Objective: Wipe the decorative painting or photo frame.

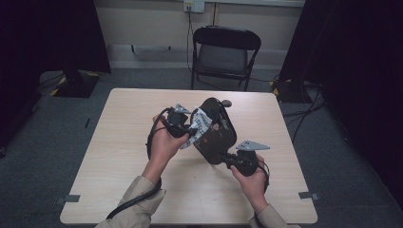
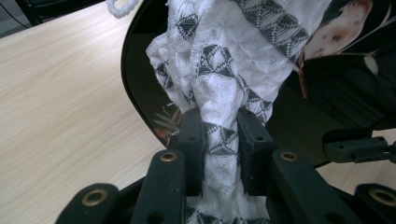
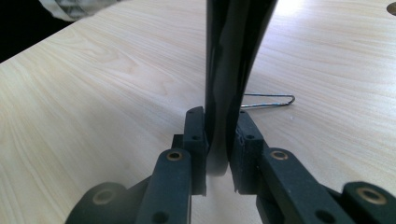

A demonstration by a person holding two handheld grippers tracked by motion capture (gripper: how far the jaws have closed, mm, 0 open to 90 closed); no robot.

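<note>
On the pale wooden table (image 1: 119,156), the left gripper (image 2: 219,135) has its jaws clamped on a white patterned cloth (image 2: 224,70). The right gripper (image 3: 218,140) pinches the edge of a black tray (image 3: 233,56).

You won't find any lettering, label, brand or number to read here — the cloth (image 2: 219,88) carries woven triangles, no words.

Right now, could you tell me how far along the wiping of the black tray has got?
Done: both grips are set. The right hand-held gripper is shut on the black tray's edge, tilting it off the table. In hand: the left hand-held gripper presses a patterned white cloth on its glossy face. Left: how much has been wiped I cannot tell.
</note>
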